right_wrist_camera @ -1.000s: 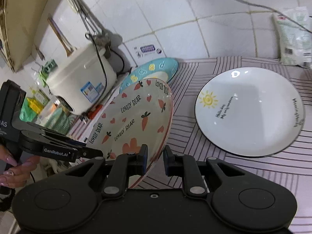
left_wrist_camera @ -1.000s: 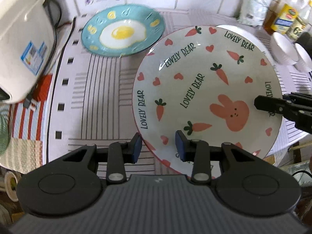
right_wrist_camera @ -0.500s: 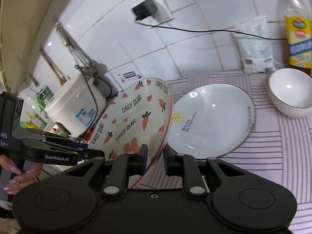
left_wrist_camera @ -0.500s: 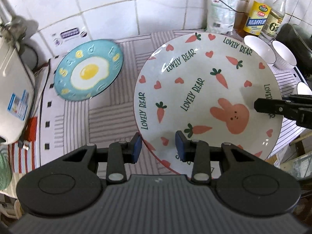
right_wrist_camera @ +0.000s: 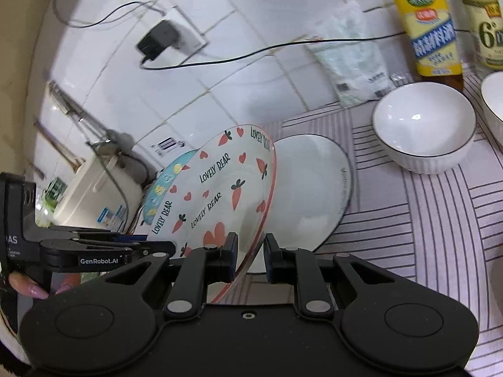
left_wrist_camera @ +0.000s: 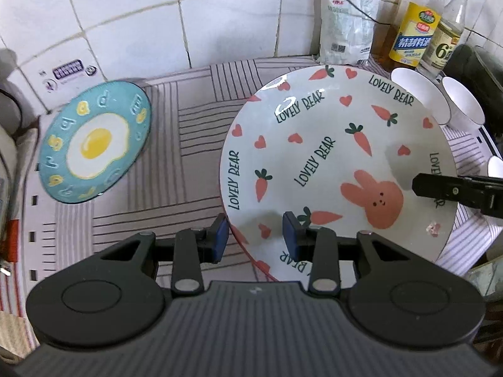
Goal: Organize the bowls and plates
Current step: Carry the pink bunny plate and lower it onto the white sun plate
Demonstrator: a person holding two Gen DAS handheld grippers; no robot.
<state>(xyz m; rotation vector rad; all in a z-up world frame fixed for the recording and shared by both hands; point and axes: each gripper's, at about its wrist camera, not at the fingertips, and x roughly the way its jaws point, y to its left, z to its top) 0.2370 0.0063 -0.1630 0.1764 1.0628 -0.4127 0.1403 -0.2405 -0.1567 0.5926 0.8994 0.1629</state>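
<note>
White-and-pink plate [left_wrist_camera: 333, 160]: printed with carrots, hearts and a rabbit; held up above the striped cloth [left_wrist_camera: 195, 144], tilted in the right wrist view.
Left gripper [left_wrist_camera: 254, 235]: fingers either side of the plate's near rim, gaps visible; I cannot tell if it grips.
Right gripper [right_wrist_camera: 250, 253]: fingers astride the opposite rim, a gap on the right side; grip unclear.
Egg plate [left_wrist_camera: 94, 141]: teal, lying on the cloth, left of the held plate.
White plate [right_wrist_camera: 314, 188]: flat on the cloth, behind the held plate.
Bowls [right_wrist_camera: 424, 125]: white, near the bottles [left_wrist_camera: 415, 31].

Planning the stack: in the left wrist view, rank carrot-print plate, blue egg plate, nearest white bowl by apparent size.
1. White carrot-and-bunny print plate, though held nearest the camera.
2. Blue fried-egg plate.
3. White ceramic bowl, partly hidden.
</note>
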